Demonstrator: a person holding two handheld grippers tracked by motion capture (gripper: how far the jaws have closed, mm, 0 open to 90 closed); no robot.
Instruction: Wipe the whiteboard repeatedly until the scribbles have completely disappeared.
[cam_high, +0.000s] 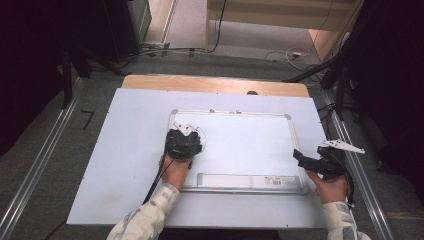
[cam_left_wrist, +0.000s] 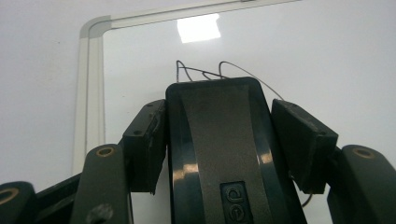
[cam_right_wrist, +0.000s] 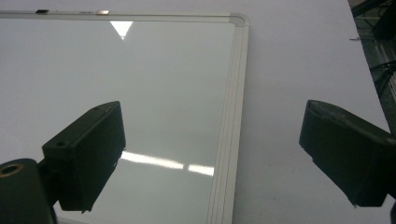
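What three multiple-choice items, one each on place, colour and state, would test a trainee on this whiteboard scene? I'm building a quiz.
1. Where is the left gripper?
A. over the whiteboard's left part
B. off the table
C. on the floor

2. What colour is the eraser?
A. red
B. black
C. yellow

3. How is the right gripper?
A. shut on a pen
B. shut, empty
C. open, empty

Key: 1 A, the high view shows it there; 2 B, its body is black; 3 C, its jaws stand wide apart.
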